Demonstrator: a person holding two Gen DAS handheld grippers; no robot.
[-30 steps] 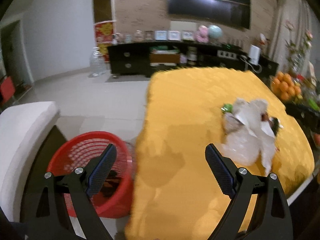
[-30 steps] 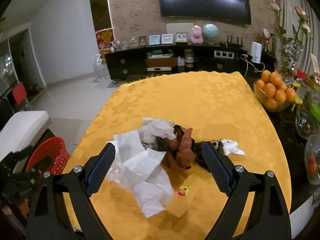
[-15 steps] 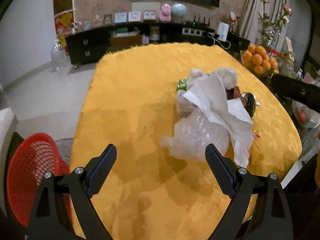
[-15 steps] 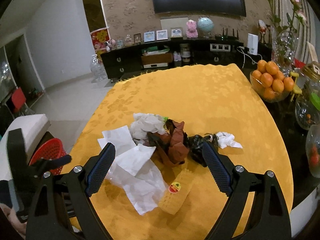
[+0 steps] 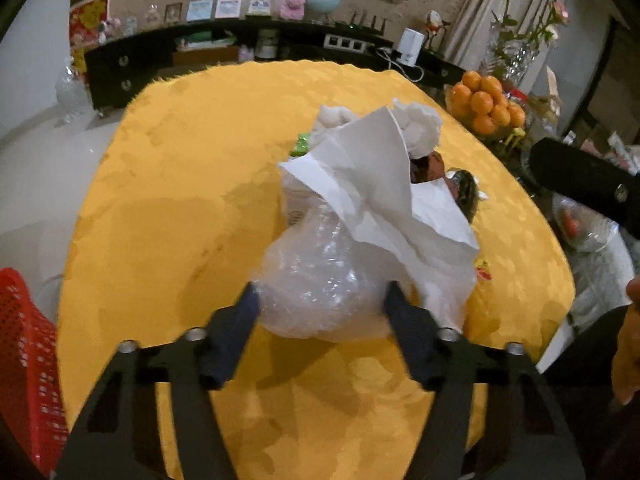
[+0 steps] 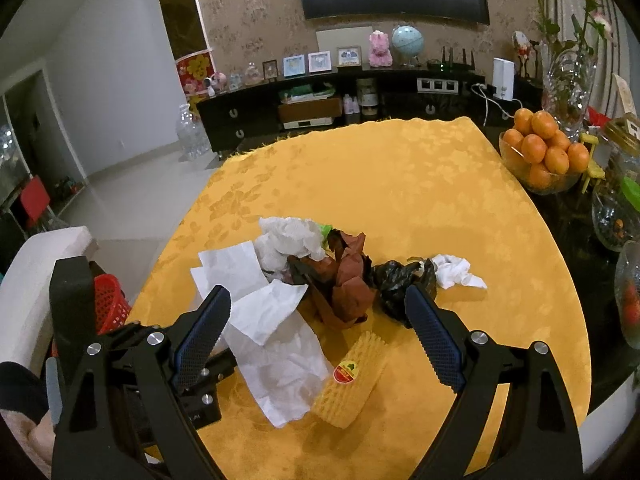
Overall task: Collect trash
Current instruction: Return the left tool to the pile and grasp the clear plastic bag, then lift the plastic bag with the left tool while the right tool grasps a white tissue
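A heap of trash lies on the yellow tablecloth (image 6: 420,184): white paper sheets (image 6: 264,312), crumpled tissue (image 6: 290,240), brown paper (image 6: 344,284), a black bag (image 6: 396,280), a small tissue (image 6: 456,272) and a yellow foam fruit net (image 6: 352,376). In the left wrist view a clear crumpled plastic bag (image 5: 320,280) sits at the heap's near end. My left gripper (image 5: 322,308) is open with its fingertips on either side of the plastic bag. My right gripper (image 6: 316,320) is open and empty above the heap.
A red mesh basket (image 5: 24,360) stands on the floor left of the table, also in the right wrist view (image 6: 108,304). A glass bowl of oranges (image 6: 540,160), glass jars (image 6: 616,220) and a flower vase (image 6: 568,84) stand at the table's right. A white seat (image 6: 36,280) is at left.
My left gripper has swung from the red basket to the table and closed in on the plastic bag, its jaws narrowing around it. My right gripper has drawn back a little.
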